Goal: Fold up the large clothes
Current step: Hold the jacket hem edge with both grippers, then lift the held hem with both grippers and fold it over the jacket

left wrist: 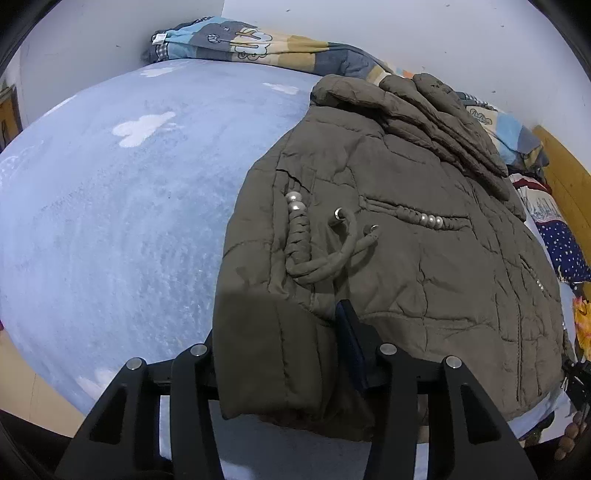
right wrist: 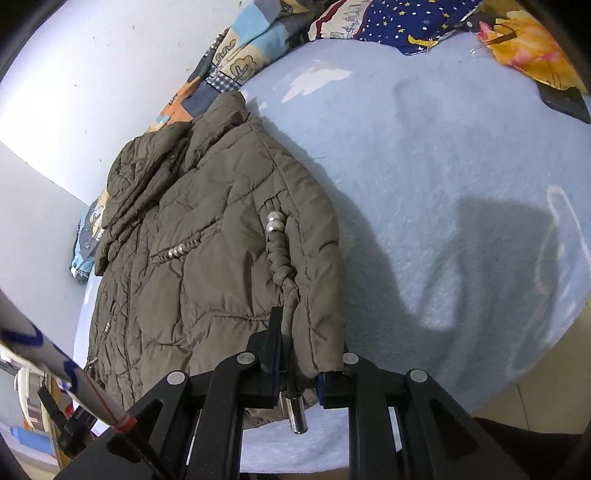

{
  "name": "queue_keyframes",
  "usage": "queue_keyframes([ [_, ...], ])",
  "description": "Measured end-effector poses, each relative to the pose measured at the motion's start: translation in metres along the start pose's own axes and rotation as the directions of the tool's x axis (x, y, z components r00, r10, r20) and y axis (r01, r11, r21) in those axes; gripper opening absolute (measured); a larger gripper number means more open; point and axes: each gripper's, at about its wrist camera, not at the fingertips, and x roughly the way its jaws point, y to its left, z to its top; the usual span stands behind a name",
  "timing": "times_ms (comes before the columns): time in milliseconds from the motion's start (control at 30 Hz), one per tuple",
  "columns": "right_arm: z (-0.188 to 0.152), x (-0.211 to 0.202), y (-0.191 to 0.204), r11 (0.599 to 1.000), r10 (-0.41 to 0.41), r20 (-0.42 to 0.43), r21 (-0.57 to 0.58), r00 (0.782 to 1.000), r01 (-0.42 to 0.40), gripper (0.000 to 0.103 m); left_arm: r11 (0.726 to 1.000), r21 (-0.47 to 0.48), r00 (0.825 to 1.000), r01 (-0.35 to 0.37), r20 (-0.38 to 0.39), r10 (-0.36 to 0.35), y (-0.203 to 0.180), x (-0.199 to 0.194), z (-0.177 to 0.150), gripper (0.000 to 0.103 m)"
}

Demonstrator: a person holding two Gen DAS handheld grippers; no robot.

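An olive-brown padded jacket [left wrist: 406, 229] lies on a light blue bed cover [left wrist: 110, 206], hood toward the wall, sleeves folded over its front, with pearl trims and drawstrings. My left gripper [left wrist: 280, 350] is shut on the jacket's left sleeve cuff at the near hem; its left finger is hidden under the fabric. In the right wrist view the jacket [right wrist: 207, 236] lies left of centre. My right gripper [right wrist: 303, 354] is shut on the right sleeve cuff at the near hem, with a metal drawstring tip hanging below.
A patterned quilt [left wrist: 258, 44] lies along the white wall. Star-print and orange fabrics [right wrist: 406, 22] sit at the bed's far end. The blue bed cover [right wrist: 461, 166] spreads to the right. A wooden headboard [left wrist: 565, 177] stands at the right.
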Motion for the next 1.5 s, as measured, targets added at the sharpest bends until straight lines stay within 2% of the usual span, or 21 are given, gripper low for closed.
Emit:
queue_keyframes([
  [300,0.0,-0.004,0.001,1.0,-0.018,0.02,-0.02,1.0,0.018,0.017,0.999,0.035,1.0,-0.022,0.0,0.022,-0.002,-0.001,0.0,0.054],
  [433,0.0,-0.01,-0.002,1.0,0.006,0.038,0.01,0.999,-0.006,0.019,0.999,0.042,0.999,-0.032,0.002,0.032,-0.003,0.0,0.0,0.056],
  [500,0.001,-0.01,-0.001,1.0,-0.015,0.039,0.002,0.999,0.015,0.021,0.998,0.047,0.999,-0.043,0.005,0.043,-0.004,0.0,0.0,0.057],
  [567,0.0,-0.008,-0.003,0.999,-0.036,0.034,0.008,0.999,0.035,0.031,0.998,0.043,0.999,-0.047,0.006,0.047,-0.003,0.0,0.0,0.058],
  [600,0.0,-0.007,-0.005,0.999,-0.032,0.032,0.02,0.999,0.031,0.033,0.998,0.041,0.999,-0.048,0.007,0.048,-0.003,0.001,0.0,0.058],
  [667,0.001,-0.004,-0.008,0.999,-0.022,0.031,0.039,0.999,0.021,0.045,0.997,0.046,0.998,-0.056,0.011,0.055,-0.005,0.001,-0.001,0.058],
  [733,0.001,0.001,-0.009,0.999,0.005,0.014,0.051,1.0,-0.006,0.045,0.997,0.055,0.998,-0.062,0.013,0.061,-0.006,0.001,-0.001,0.058],
  [800,0.001,0.003,-0.002,1.0,0.018,-0.002,0.022,1.0,-0.018,0.036,0.996,0.064,0.998,-0.056,0.014,0.056,-0.007,0.001,0.0,0.053],
  [867,-0.001,0.0,0.011,0.998,-0.02,0.015,-0.059,1.0,0.021,0.019,0.996,0.087,0.999,-0.037,0.018,0.035,-0.011,-0.001,-0.001,0.038],
  [967,-0.003,-0.006,0.022,0.989,-0.058,0.049,-0.13,0.997,0.064,0.013,0.988,0.144,0.998,-0.052,0.045,0.045,-0.021,-0.005,-0.003,0.025],
  [1067,-0.005,-0.015,0.033,0.976,-0.093,0.097,-0.188,0.991,0.11,0.012,0.984,0.167,0.997,-0.059,0.063,0.049,-0.025,-0.009,-0.003,0.021],
  [1133,-0.01,-0.02,0.046,0.948,-0.146,0.139,-0.263,0.979,0.178,0.012,0.984,0.17,0.996,-0.059,0.07,0.048,-0.025,-0.011,-0.003,0.02],
  [1233,-0.016,-0.027,0.063,0.906,-0.183,0.203,-0.346,0.962,0.245,0.012,0.982,0.176,0.995,-0.063,0.087,0.048,-0.025,-0.015,-0.003,0.019],
  [1333,-0.017,-0.034,0.069,0.886,-0.188,0.24,-0.378,0.952,0.27,0.012,0.979,0.193,0.993,-0.073,0.109,0.053,-0.028,-0.02,-0.003,0.019],
  [1500,-0.017,-0.037,0.073,0.879,-0.189,0.257,-0.386,0.948,0.28,0.012,0.974,0.21,0.989,-0.084,0.133,0.057,-0.031,-0.025,-0.003,0.018],
])
